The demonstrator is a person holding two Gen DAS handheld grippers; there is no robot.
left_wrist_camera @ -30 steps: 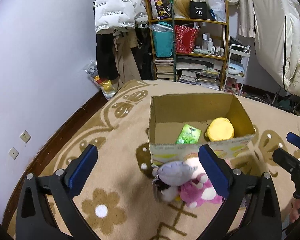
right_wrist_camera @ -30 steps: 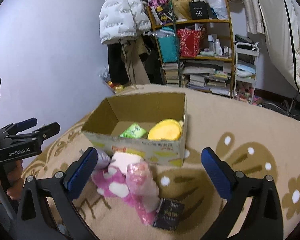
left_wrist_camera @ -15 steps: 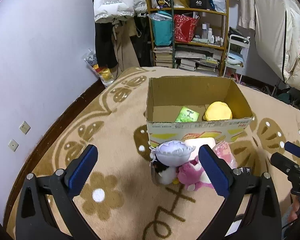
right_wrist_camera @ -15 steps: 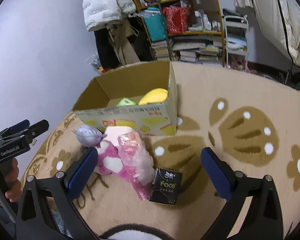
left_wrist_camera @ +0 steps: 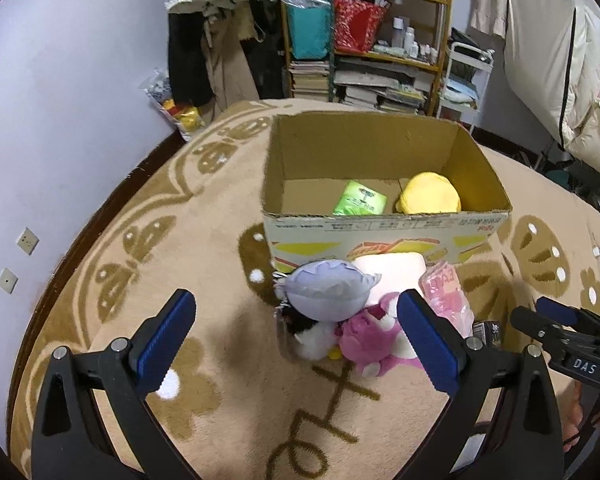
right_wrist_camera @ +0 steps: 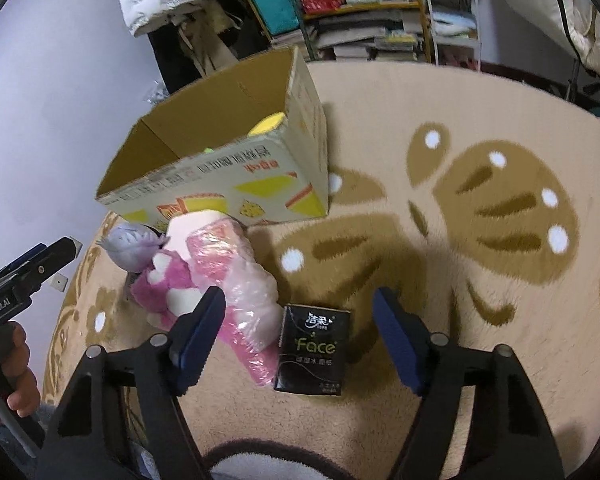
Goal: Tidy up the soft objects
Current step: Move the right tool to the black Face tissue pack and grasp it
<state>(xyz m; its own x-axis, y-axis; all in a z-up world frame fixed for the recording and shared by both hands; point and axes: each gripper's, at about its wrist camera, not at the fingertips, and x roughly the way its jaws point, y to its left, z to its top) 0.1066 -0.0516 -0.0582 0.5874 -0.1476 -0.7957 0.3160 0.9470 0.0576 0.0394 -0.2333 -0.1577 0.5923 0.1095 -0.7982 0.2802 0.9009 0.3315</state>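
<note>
- The left gripper (left_wrist_camera: 296, 326) hangs released over the carpet (left_wrist_camera: 148, 216), its blue-padded fingers (left_wrist_camera: 164, 336) spread wide and holding nothing.
- Between those fingers, at about 12 o'clock in the left wrist view, lies a heap of soft things on the carpet: a lavender plush (left_wrist_camera: 326, 294) on top, a small black-and-white plush (left_wrist_camera: 312, 334) under it, and a magenta plush (left_wrist_camera: 370, 338) just to the right, all touching.
- Behind the heap a pale pink pad (left_wrist_camera: 392, 270) leans against the front wall of the cardboard box (left_wrist_camera: 380, 232); a pink plastic-wrapped pack (left_wrist_camera: 446, 294) lies at the heap's right side.
- Inside the box sit a green packet (left_wrist_camera: 360, 198) and, to its right, a yellow plush (left_wrist_camera: 428, 194), both against the near wall.
- At 12 o'clock beyond the box stands a shelf (left_wrist_camera: 364, 36) stacked with books and bags.
- The right gripper (right_wrist_camera: 298, 334) is also released, jaws wide apart with nothing in them.
- Between its fingers, touching the carpet, lies a black tissue pack (right_wrist_camera: 312, 350) marked "Face"; the pink pack touches its left edge, at 10 o'clock from it.
</note>
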